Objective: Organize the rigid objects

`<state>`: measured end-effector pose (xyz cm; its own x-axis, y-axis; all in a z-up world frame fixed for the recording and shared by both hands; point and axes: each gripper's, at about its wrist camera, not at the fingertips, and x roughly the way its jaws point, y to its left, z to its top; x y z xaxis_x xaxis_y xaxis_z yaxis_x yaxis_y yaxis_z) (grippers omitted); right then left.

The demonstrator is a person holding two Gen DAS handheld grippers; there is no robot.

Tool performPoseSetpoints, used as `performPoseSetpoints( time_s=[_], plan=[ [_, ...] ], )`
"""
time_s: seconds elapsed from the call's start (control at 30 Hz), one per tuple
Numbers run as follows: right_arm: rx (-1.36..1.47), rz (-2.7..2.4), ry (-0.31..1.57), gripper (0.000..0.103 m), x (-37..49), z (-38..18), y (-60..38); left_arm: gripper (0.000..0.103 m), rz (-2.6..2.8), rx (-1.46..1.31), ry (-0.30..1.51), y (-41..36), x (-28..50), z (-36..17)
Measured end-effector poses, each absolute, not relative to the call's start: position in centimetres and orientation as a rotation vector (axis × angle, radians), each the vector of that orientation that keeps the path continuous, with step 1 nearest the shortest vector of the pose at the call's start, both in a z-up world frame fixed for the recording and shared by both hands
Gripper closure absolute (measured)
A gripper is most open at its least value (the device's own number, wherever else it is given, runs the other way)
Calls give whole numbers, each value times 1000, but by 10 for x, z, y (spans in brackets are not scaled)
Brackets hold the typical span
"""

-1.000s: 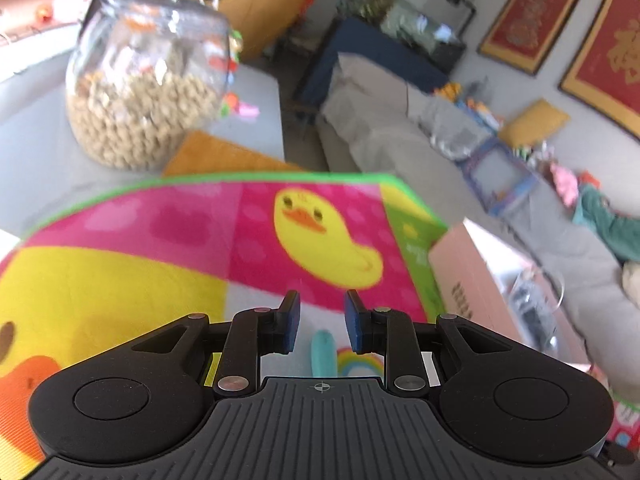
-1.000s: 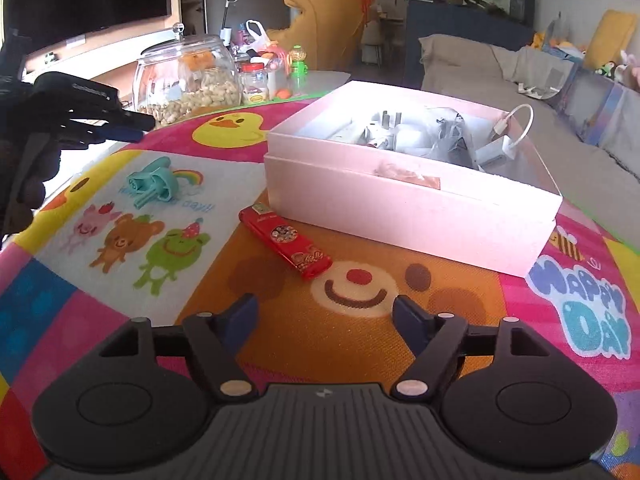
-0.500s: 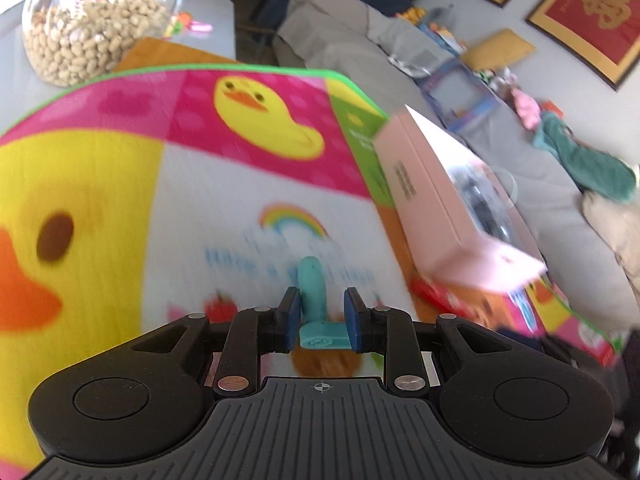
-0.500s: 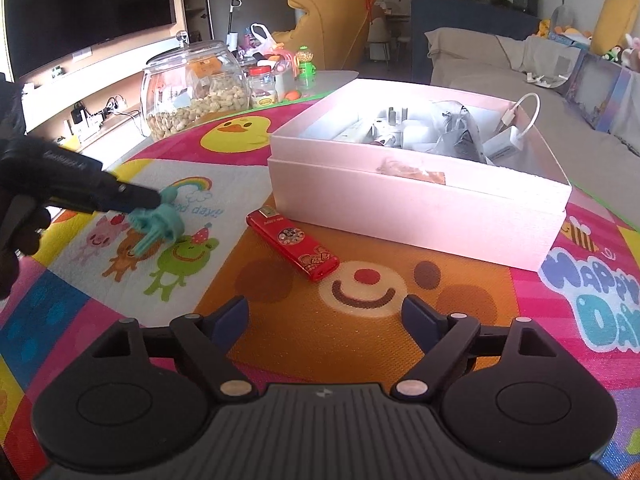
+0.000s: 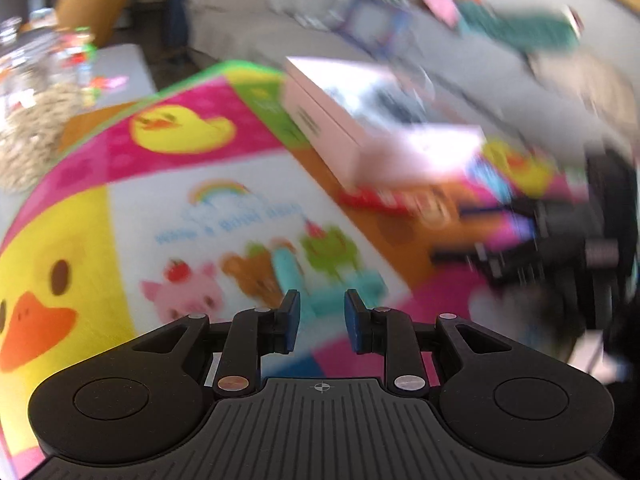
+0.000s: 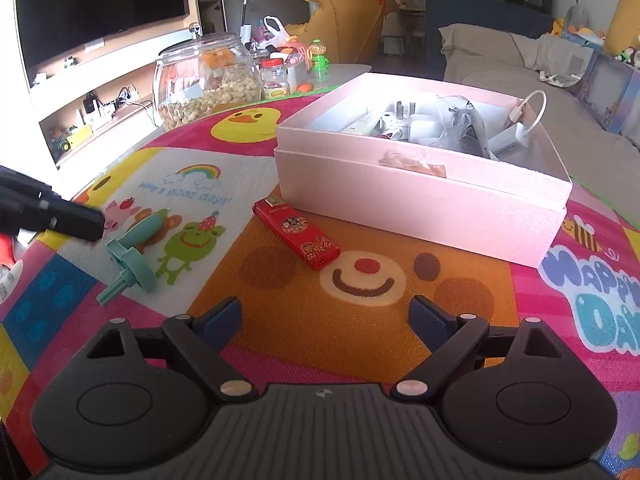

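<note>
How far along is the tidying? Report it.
Done: a white adapter and other bits already lie in the pink box. In hand: the left tool, jaws narrow, is at the teal piece; whether it grips is unclear. Left: the red lighter on the mat; the right tool is opening, empty.

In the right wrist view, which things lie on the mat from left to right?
Teal plastic toy → red lighter → pink box.
</note>
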<state>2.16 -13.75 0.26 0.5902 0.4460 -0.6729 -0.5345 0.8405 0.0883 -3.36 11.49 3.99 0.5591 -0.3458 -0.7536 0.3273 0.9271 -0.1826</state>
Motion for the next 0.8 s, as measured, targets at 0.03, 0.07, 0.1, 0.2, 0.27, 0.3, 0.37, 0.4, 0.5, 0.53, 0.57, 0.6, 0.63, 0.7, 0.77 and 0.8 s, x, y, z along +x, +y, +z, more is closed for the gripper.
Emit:
performPoseSetpoints(
  time_s=[0.03, 0.07, 0.1, 0.2, 0.27, 0.3, 0.37, 0.4, 0.5, 0.53, 0.57, 0.6, 0.63, 0.7, 0.77, 0.8],
  plan=[
    [-135, 570, 745, 12, 21, 2, -136, 76, -424, 7, 928, 108, -33, 35],
    [-141, 568, 744, 12, 21, 2, -135, 77, -443, 21, 955, 102, -33, 31],
    [-146, 566, 744, 12, 21, 2, -135, 77, -463, 24, 971, 95, -31, 27],
    [-144, 565, 743, 12, 21, 3, -135, 77, -508, -4, 947, 83, -24, 24],
    [-140, 565, 742, 12, 21, 3, -136, 77, -495, -53, 911, 79, -15, 25],
    [-139, 565, 742, 12, 21, 3, -136, 75, -473, -70, 896, 78, -10, 25],
    [-138, 566, 741, 12, 21, 3, -136, 75, -421, -89, 874, 75, 0, 24],
    [-138, 566, 741, 12, 21, 3, -136, 75, -396, -87, 860, 73, 3, 24],
    [-131, 569, 742, 11, 21, 3, -137, 76, -357, -55, 829, 67, 8, 24],
    [-132, 570, 742, 11, 21, 3, -137, 77, -363, -46, 838, 65, 8, 23],
    [-133, 571, 742, 10, 21, 3, -136, 77, -379, -31, 856, 63, 7, 23],
    [-135, 572, 743, 10, 21, 3, -136, 76, -399, -5, 878, 60, 4, 22],
    [-137, 573, 743, 9, 21, 3, -135, 76, -414, 33, 893, 56, 0, 21],
    [-140, 573, 743, 9, 22, 2, -135, 76, -442, 154, 874, 45, -12, 21],
    [-140, 573, 743, 9, 21, 2, -135, 76, -476, 230, 863, 37, -22, 22],
    [-139, 574, 743, 9, 21, 2, -135, 76, -501, 230, 872, 34, -24, 22]
  ],
)
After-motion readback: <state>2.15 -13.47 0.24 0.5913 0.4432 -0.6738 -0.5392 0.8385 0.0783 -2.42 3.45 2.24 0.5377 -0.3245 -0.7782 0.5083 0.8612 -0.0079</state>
